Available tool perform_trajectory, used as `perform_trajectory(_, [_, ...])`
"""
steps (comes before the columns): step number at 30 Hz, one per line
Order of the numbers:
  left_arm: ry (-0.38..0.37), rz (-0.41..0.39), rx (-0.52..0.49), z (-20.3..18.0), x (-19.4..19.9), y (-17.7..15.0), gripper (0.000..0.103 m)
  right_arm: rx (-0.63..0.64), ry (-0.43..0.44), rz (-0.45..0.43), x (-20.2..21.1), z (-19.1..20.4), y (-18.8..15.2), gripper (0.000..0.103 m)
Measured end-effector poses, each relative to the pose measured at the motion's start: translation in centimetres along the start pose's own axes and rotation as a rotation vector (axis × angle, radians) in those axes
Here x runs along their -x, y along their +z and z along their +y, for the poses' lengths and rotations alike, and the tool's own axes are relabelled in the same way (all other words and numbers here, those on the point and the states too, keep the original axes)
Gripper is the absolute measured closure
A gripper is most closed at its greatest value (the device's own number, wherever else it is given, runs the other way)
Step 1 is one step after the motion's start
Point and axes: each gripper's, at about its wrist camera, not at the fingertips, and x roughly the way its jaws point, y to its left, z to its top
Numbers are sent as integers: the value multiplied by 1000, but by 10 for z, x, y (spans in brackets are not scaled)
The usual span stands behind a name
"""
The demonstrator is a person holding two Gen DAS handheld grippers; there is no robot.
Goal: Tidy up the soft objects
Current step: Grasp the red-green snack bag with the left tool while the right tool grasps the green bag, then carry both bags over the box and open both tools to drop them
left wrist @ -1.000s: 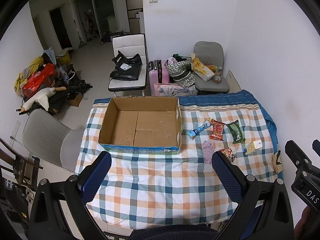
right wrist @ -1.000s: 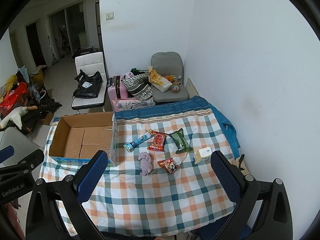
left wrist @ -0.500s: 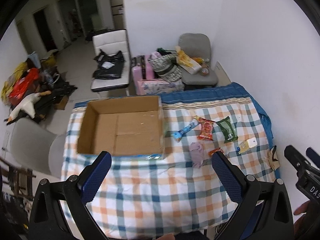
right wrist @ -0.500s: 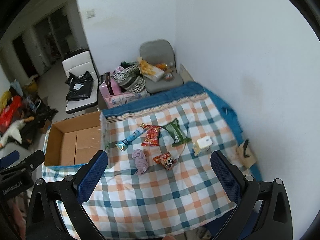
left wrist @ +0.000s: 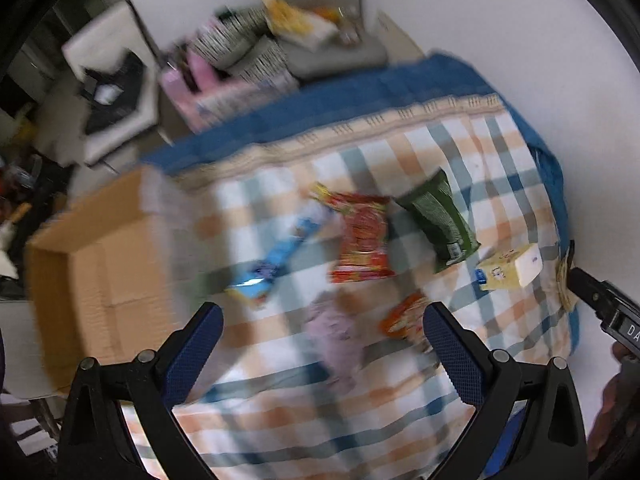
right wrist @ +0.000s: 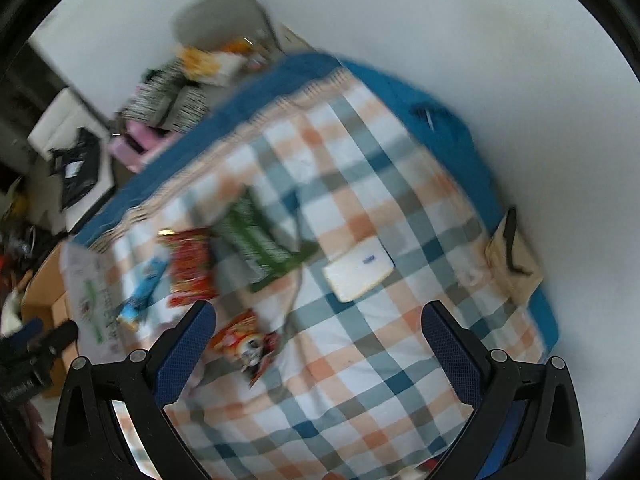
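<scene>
Several soft items lie on the checked tablecloth (left wrist: pixel 500 152): a lilac cloth (left wrist: pixel 336 332), a small orange snack packet (left wrist: pixel 404 316), a red packet (left wrist: pixel 362 240), a green packet (left wrist: pixel 440 220), a blue tube (left wrist: pixel 276 260) and a yellow-white tissue pack (left wrist: pixel 510 266). An open, empty cardboard box (left wrist: pixel 92 264) stands at the left. My left gripper (left wrist: pixel 322 332) is open above the lilac cloth. My right gripper (right wrist: pixel 318 336) is open, with the orange packet (right wrist: pixel 242 340) by its left finger, the tissue pack (right wrist: pixel 358 268) ahead. Both views are blurred.
The table's right side is close to a white wall (right wrist: pixel 520 80). A tan pad with a black strap (right wrist: pixel 514 252) lies at the right edge. Chairs (left wrist: pixel 320 8) loaded with bags stand beyond the far edge. The right gripper shows in the left view (left wrist: pixel 608 312).
Both grippers have dropped lower and moved forward and right over the table, closing on the row of items. Both stay open and empty. The items have not moved.
</scene>
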Motion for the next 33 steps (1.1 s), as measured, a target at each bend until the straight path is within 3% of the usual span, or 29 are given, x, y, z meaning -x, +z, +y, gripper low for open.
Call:
perform_trajectory(2, [-28, 64, 11, -9, -35, 16, 0, -18, 35, 34, -27, -3, 18, 0])
perform_trajectory(6, [-62, 190, 36, -21, -101, 38, 0, 64, 103, 118, -76, 21, 46, 0])
perform_trajectory(10, [-38, 258, 35, -27, -150, 51, 0, 148, 66, 218, -126, 40, 61, 1])
perform_trajectory(12, [-35, 283, 32, -29, -170, 55, 2, 171, 74, 262, -146, 46, 65, 8])
perform_trajectory(15, [-25, 321, 37, -29, -189, 55, 36, 184, 112, 335, -171, 55, 68, 10])
perform_trajectory(18, [-30, 305, 63, -23, -186, 48, 53, 218, 120, 386, -192, 69, 67, 15])
perform_trajectory(20, [-29, 305, 77, -18, -181, 41, 54, 229, 119, 410, -202, 76, 66, 27])
perform_trajectory(22, [-43, 313, 85, -14, -182, 34, 53, 230, 105, 444, -215, 82, 61, 46])
perform_trajectory(25, [-17, 310, 66, -20, -182, 31, 55, 239, 56, 455, -223, 87, 54, 60])
perform_trajectory(33, [-23, 241, 127, -13, -132, 10, 59, 239, 58, 417, -193, 91, 38, 66])
